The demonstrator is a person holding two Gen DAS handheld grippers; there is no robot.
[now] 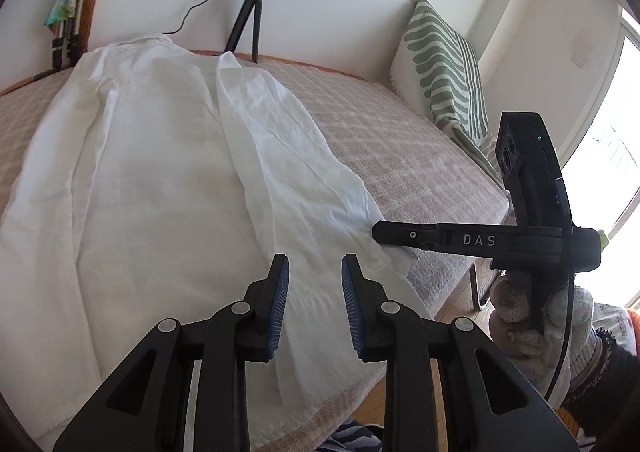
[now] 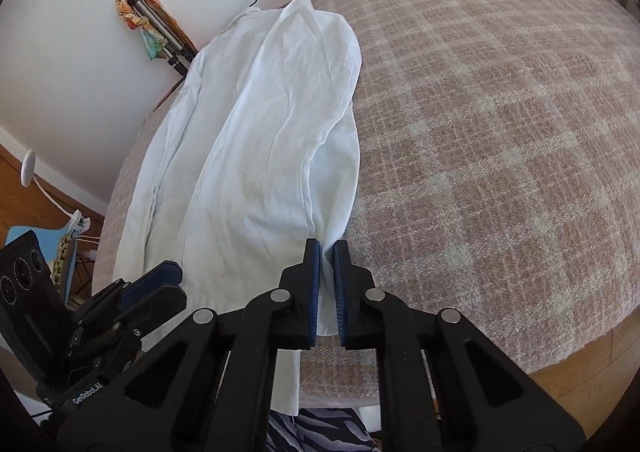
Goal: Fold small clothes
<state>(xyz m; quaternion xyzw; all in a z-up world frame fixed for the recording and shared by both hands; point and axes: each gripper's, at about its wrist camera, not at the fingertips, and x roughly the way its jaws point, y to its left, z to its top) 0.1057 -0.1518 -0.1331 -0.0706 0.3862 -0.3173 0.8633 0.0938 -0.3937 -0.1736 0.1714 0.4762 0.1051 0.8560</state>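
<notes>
Though creased, white shirt (image 1: 160, 180) half-folded

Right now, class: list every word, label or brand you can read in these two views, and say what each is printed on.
"DAS": white letters along the side of the right gripper, seen in the left wrist view.
"GenRobot.AI": white print on the body of the left gripper, seen in the right wrist view.
No other text is readable.

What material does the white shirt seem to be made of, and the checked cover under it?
The white shirt looks like thin woven linen or cotton with a matte finish: it shows many fine creases and lets some light through. Which fibre it is cannot be told. The checked cover looks like a thick, coarse woven fabric, perhaps wool or chenille: its pink and cream squares have a fuzzy, nubby surface.
</notes>
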